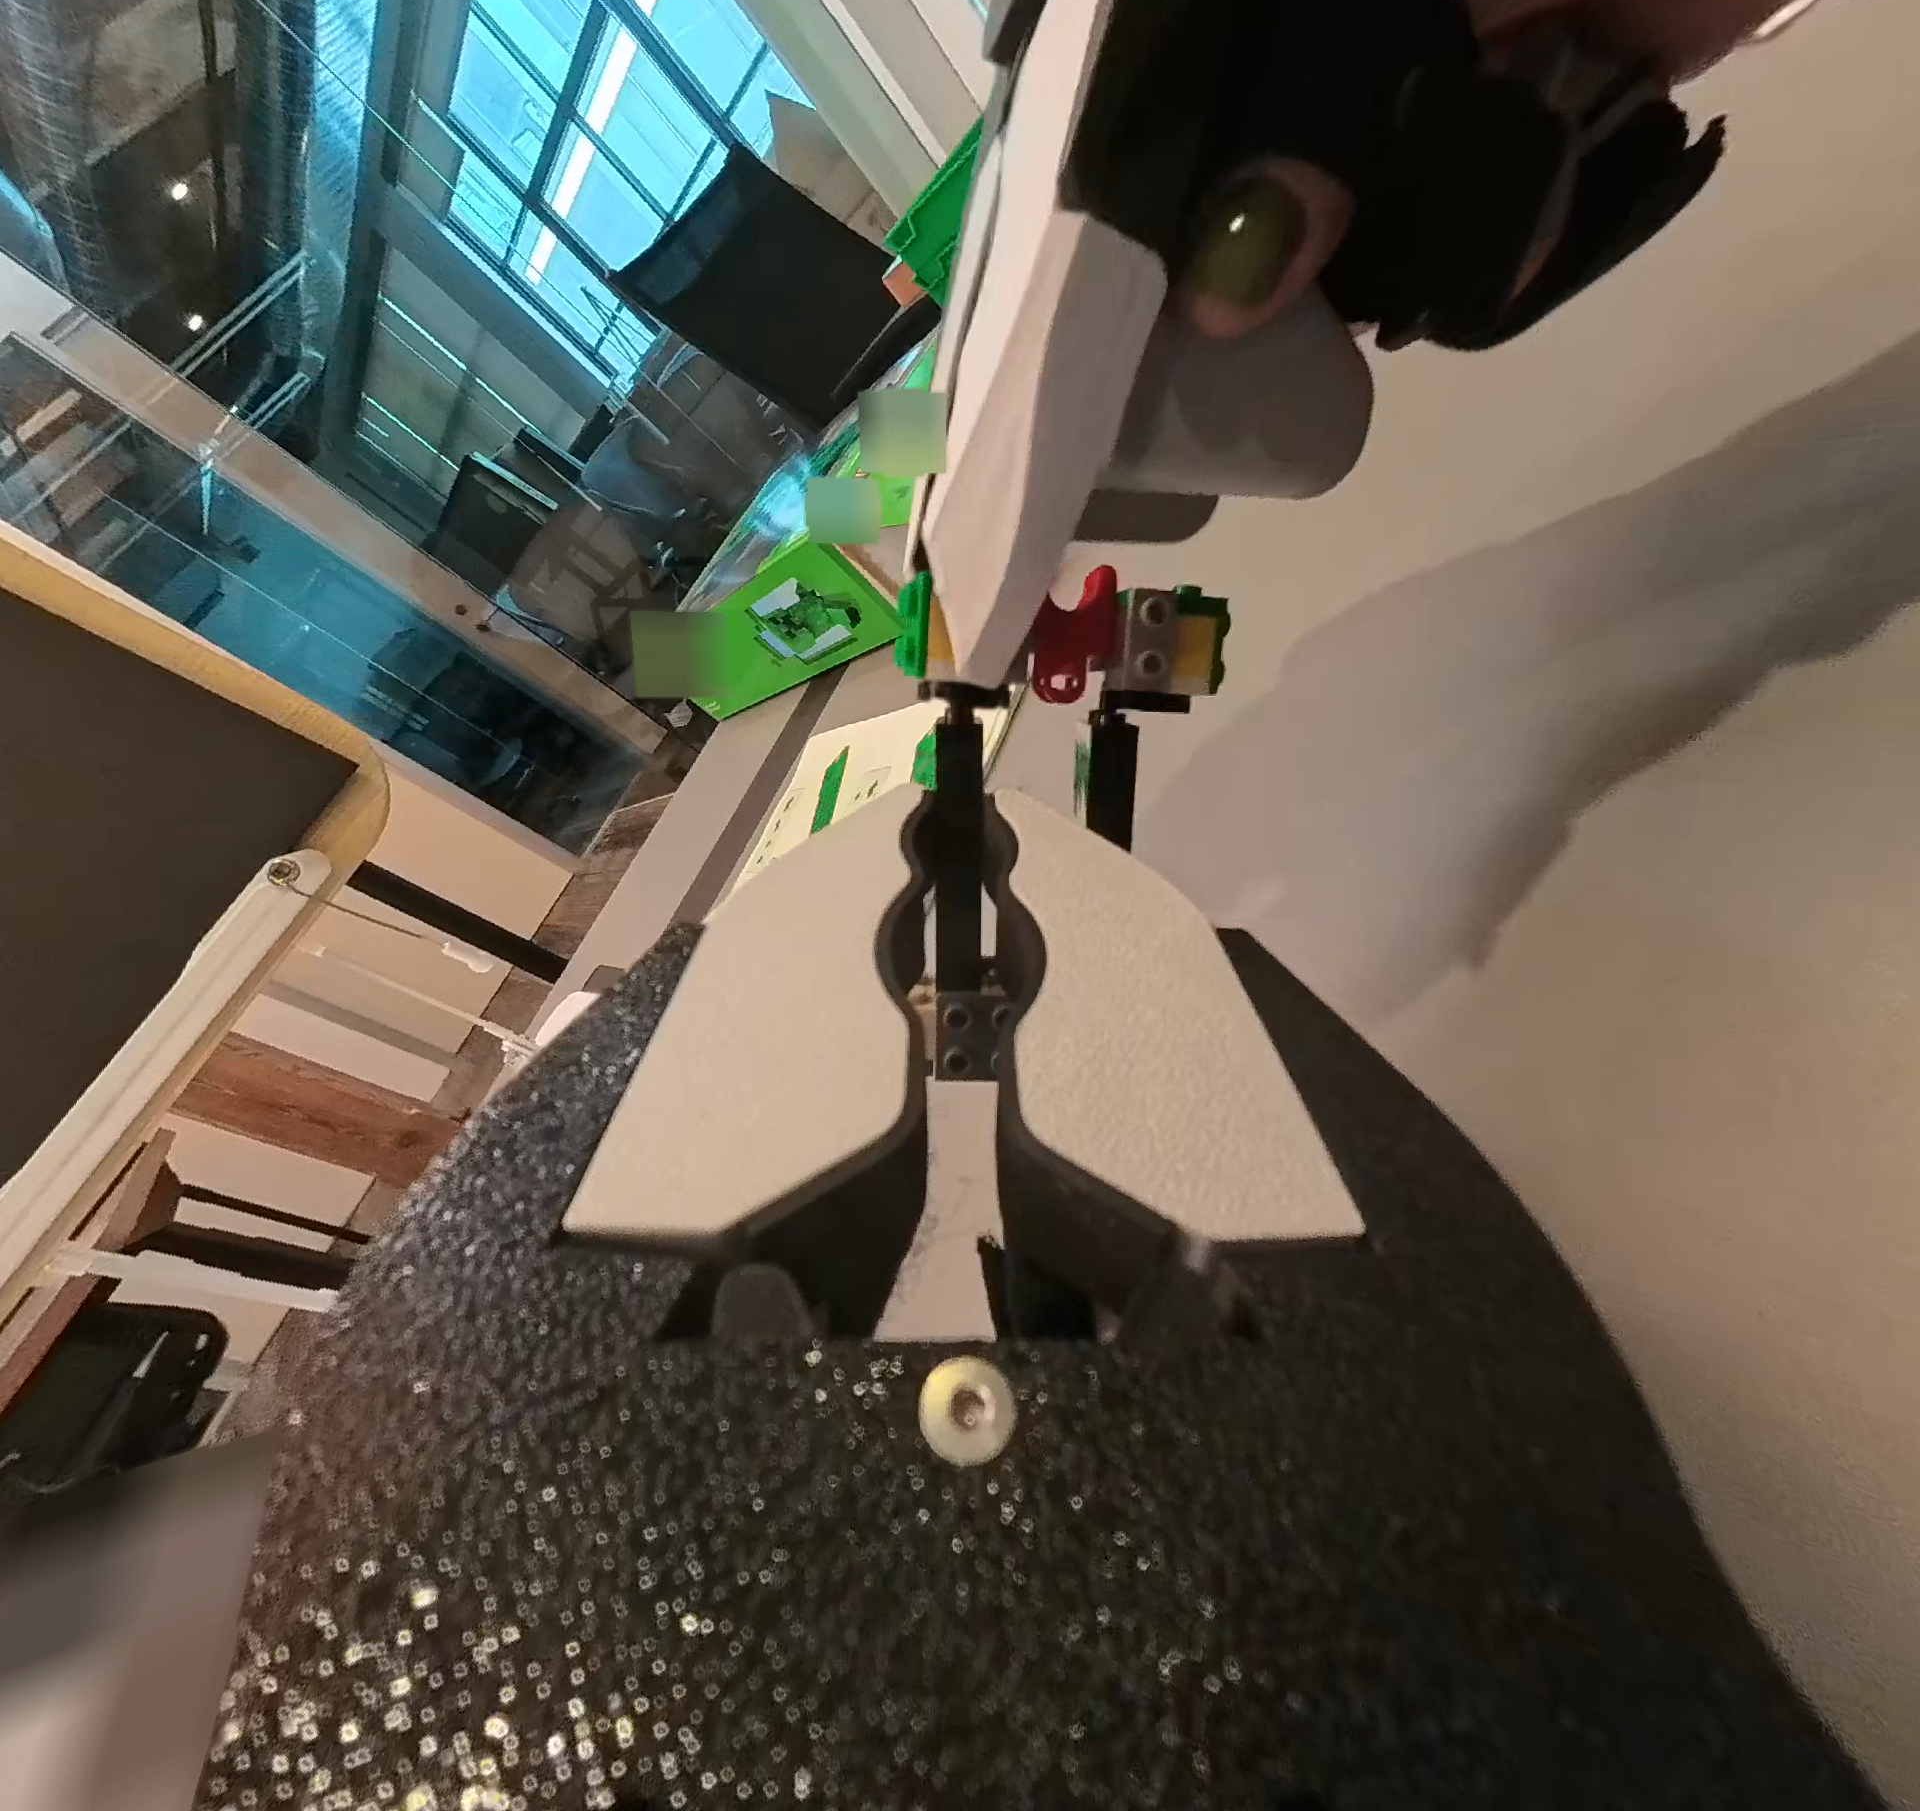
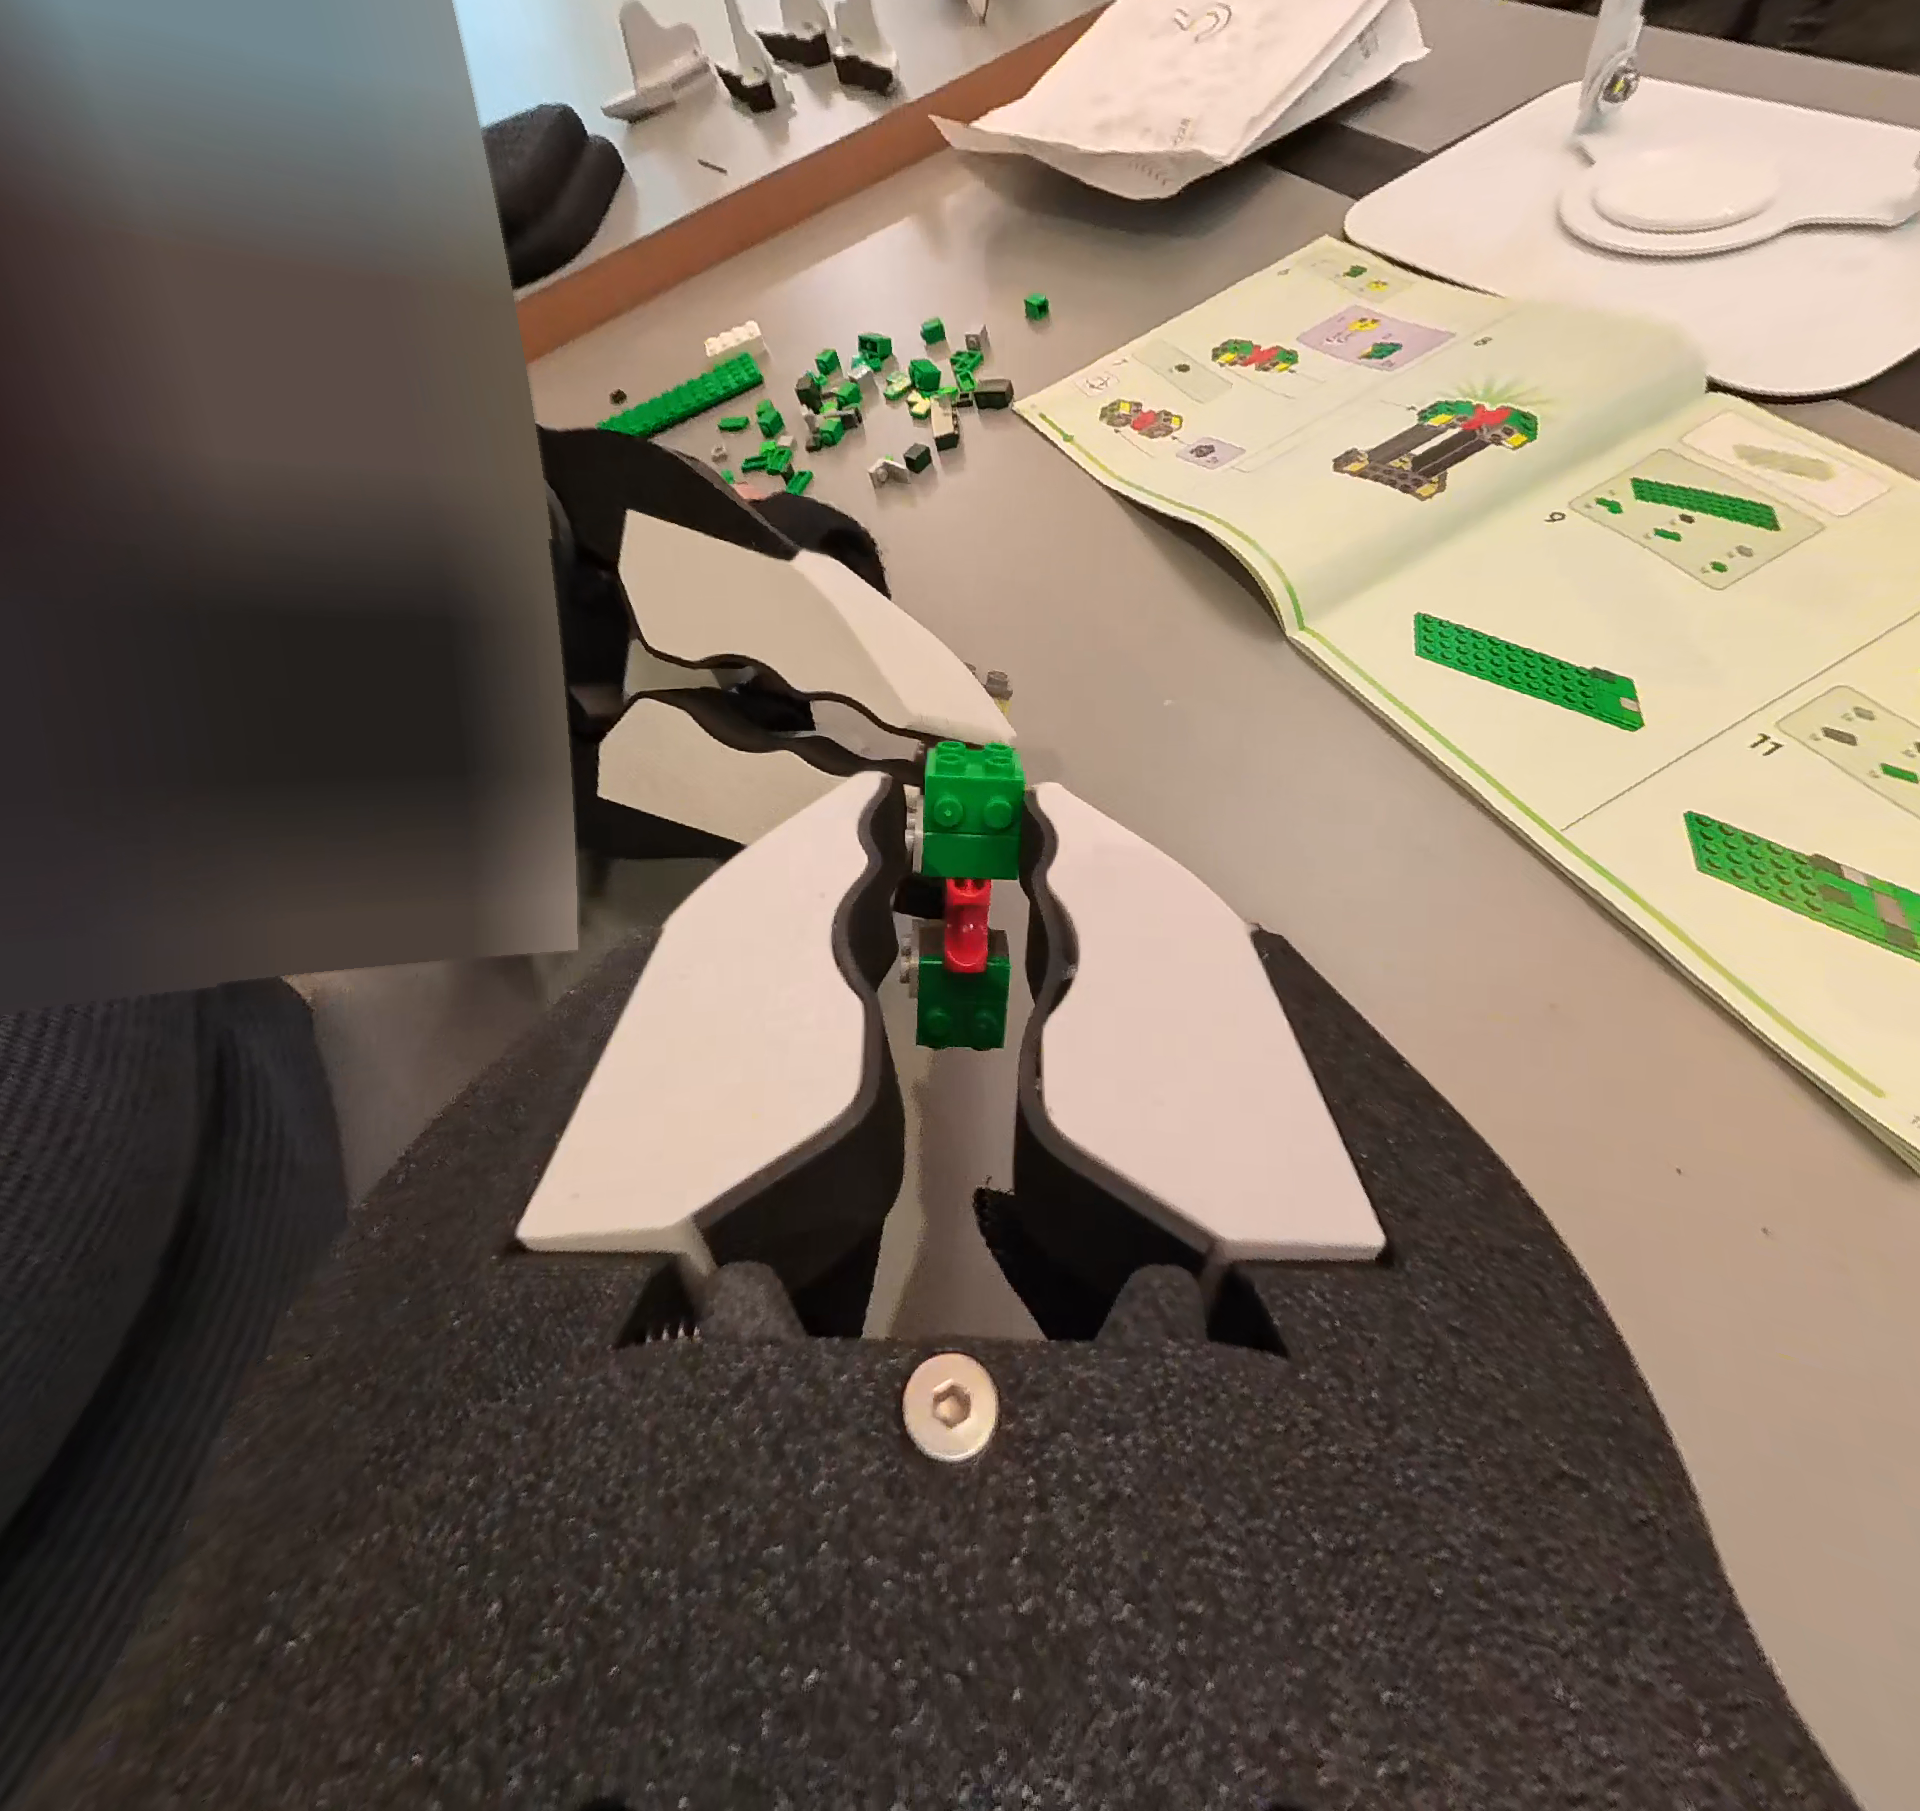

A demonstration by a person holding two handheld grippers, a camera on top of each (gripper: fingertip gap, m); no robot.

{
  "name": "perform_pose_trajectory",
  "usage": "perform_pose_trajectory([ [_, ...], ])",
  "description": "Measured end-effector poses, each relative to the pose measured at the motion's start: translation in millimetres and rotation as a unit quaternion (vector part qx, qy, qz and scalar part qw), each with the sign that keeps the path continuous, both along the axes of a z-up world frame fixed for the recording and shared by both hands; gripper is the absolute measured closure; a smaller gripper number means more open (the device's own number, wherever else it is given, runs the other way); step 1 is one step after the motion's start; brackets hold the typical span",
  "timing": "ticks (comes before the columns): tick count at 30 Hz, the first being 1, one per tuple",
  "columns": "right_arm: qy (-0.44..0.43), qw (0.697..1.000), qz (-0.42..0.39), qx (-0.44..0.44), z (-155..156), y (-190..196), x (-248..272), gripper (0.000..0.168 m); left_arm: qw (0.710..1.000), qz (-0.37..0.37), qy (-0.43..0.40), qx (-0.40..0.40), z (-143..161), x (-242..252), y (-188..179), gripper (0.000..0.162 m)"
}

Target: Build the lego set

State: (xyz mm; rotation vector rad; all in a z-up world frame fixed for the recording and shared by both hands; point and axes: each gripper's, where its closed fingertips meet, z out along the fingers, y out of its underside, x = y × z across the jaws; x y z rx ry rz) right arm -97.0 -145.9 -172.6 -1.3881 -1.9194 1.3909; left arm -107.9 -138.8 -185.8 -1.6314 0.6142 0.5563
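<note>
My left gripper [image 1: 961, 816] was nearly closed, its fingers clamped on a black column [image 1: 956, 888] ending in a grey studded brick [image 1: 971, 1034]. My right gripper [image 2: 961, 805] pinched the green-and-red lego cluster [image 2: 968, 888] between its tips. The two assemblies appeared to meet there, though the contact was obscured. Loose green bricks [image 2: 852, 395] lay well beyond the fingertips.

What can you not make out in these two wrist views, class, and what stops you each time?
- Left wrist view: the joint between black column and green-and-red assembly, hidden by the right gripper.
- Right wrist view: the column, behind the assembly.
- Loose bricks: too small to identify.
- Booklet: cut by the edge.
</note>
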Motion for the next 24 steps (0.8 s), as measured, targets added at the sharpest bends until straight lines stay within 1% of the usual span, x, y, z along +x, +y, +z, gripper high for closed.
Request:
perform_pose_trajectory([
  [4, -0.005, 1.000, 0.000, 0.009, -0.3, -0.2, -0.1, 0.148, 1.000, 0.002, 0.004, 0.002, 1.0, -0.3, -0.3, 0.155],
  [12, 0.001, 1.000, -0.004, -0.005, 1.8, -1.9, -2.7, 0.148, 1.000, 0.006, 0.010, 0.005, 1.7, -1.5, -0.7, 0.155],
  [18, 0.000, 1.000, 0.001, 0.009, 0.8, -2.4, -2.8, 0.148, 1.000, 0.008, 0.011, 0.007, 1.9, -1.8, -1.2, 0.155],
  [24, -0.012, 1.000, 0.005, -0.007, -2.4, -3.0, -2.3, 0.148, 1.000, 0.011, 0.011, 0.003, -0.1, -2.8, -0.7, 0.155],
])
